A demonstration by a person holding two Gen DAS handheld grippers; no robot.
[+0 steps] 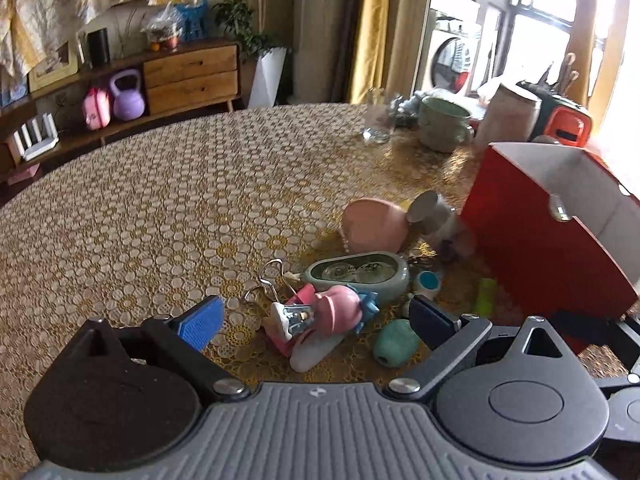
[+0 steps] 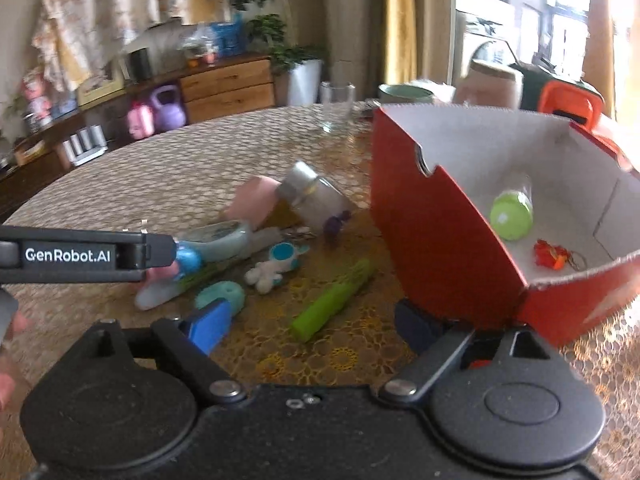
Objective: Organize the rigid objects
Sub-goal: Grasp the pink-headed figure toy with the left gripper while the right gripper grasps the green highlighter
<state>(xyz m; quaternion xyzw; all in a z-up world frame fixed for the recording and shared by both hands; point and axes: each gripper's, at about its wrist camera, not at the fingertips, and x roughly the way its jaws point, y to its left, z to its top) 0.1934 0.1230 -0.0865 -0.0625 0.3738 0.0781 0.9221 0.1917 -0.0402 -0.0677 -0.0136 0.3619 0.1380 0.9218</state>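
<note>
The left hand-held gripper (image 1: 316,322) hung wide open over the clutter on the table (image 1: 160,200), gripping nothing, its blue pad (image 1: 202,322) just left of a nail clipper (image 1: 298,318) lying against a pink toy (image 1: 336,310). The right hand-held gripper (image 2: 310,328) was spread wide too, empty, with a green tube (image 2: 332,300) lying on the table between its fingers and a teal piece (image 2: 222,296) beside the blue pad (image 2: 210,326). Its dark finger (image 2: 416,324) sat right up against the red box (image 2: 436,248), though actual contact could not be made out. Inside the box lay a green-capped bottle (image 2: 512,214) on its side and a small orange trinket (image 2: 550,258) near it. Outside, a correction tape dispenser (image 1: 358,276), pink case (image 1: 374,226) and silver-capped bottle (image 1: 434,216) lay close to the box.
</note>
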